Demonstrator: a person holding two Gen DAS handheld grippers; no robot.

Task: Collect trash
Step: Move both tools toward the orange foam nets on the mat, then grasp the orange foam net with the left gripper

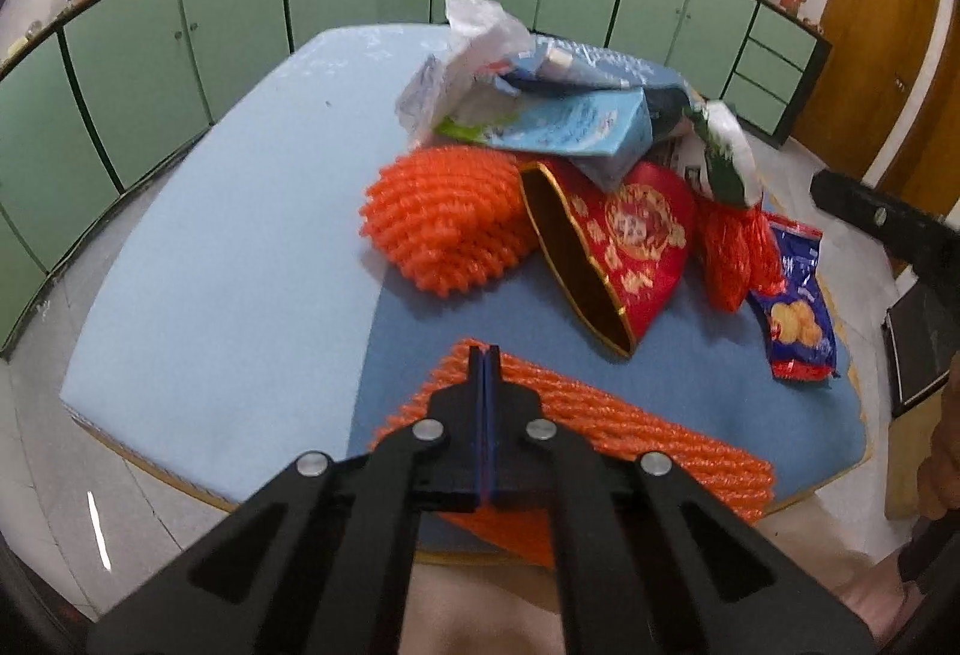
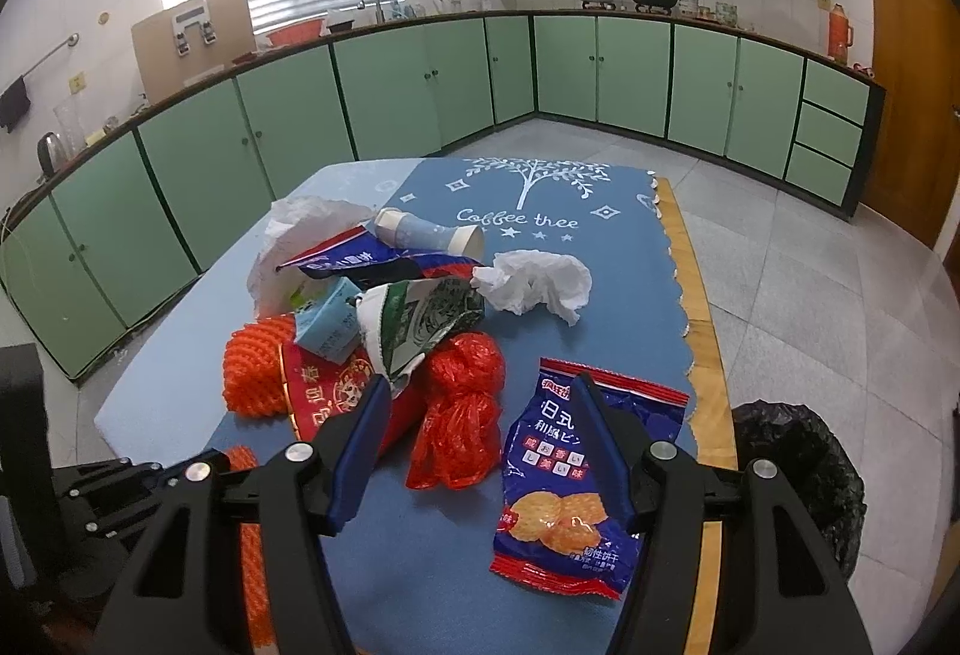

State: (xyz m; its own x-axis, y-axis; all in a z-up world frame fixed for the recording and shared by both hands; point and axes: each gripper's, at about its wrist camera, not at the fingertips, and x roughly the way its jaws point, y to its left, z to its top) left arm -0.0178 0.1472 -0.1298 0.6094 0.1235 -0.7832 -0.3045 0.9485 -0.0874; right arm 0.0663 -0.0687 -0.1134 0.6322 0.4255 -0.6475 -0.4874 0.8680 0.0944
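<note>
A heap of trash lies on the blue table mat. My left gripper is shut and empty, its tips over a flat orange foam net at the near table edge. Behind it lie a bunched orange foam net, a red gold-rimmed bag and a light blue carton. My right gripper is open above a red plastic bag and a blue biscuit packet. A crumpled white tissue and a paper cup lie further back.
A bin lined with a black bag stands on the floor by the table's right edge. Green kitchen cabinets run along the far walls. A wooden door is at the right. The table's left part is light blue.
</note>
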